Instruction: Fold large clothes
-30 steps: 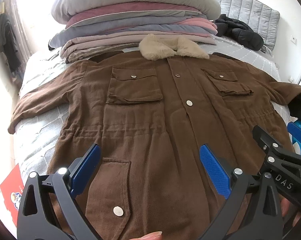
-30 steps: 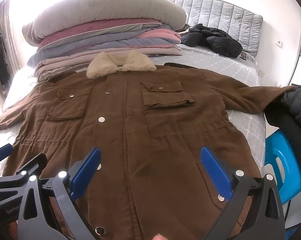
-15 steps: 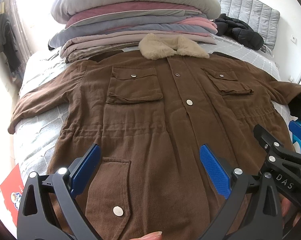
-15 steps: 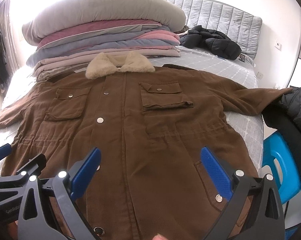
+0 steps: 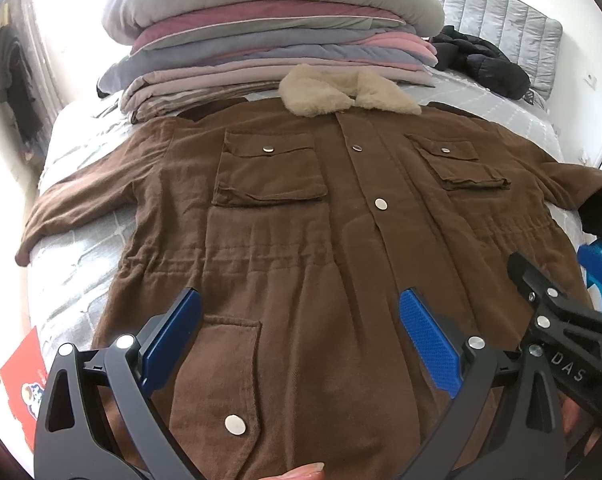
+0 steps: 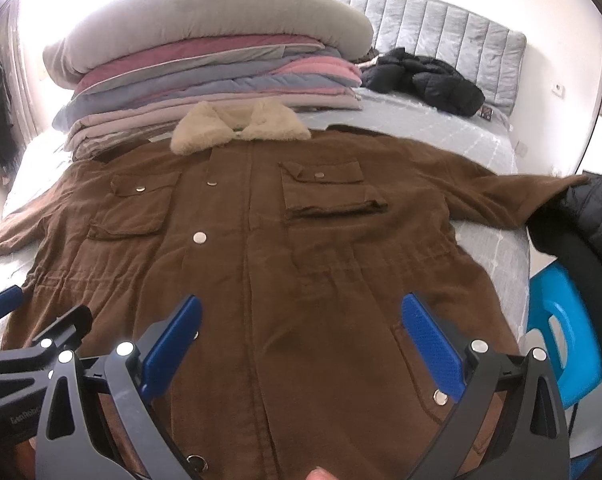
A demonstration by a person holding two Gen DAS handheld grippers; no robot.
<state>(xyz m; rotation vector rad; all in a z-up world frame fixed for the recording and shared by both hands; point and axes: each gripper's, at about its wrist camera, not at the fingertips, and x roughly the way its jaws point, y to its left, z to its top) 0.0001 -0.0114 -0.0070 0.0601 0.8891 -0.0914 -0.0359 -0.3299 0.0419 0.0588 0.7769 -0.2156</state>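
Fingers (image 5: 173, 344) of the left gripper (image 5: 301, 340) spread wide, nothing between them; right gripper (image 6: 301, 340) likewise wide, blue ribbed pads (image 6: 431, 344) over the hem. Versus 0.5 s ago: no visible shift in the left view; the right view is almost unchanged too.

Brown coat (image 5: 301, 240) lies flat, front up, buttoned, spread across the grey quilted bed (image 5: 81, 264). Fabric is a fine-ribbed, slightly creased weave; round metal snaps; flap pockets; gathered waist seam. Fleecy beige collar (image 5: 349, 94) at 12 o'clock, touching a stack of folded blankets (image 5: 269, 36). Black puffer jacket (image 6: 425, 80) at 1 o'clock before the padded headboard (image 6: 453, 36).

Left view only: red card (image 5: 23, 384) at 8 o'clock. Right view only: blue plastic chair (image 6: 561, 328) at 3 o'clock, and dark padded garment (image 6: 593, 208) over the coat's sleeve end.
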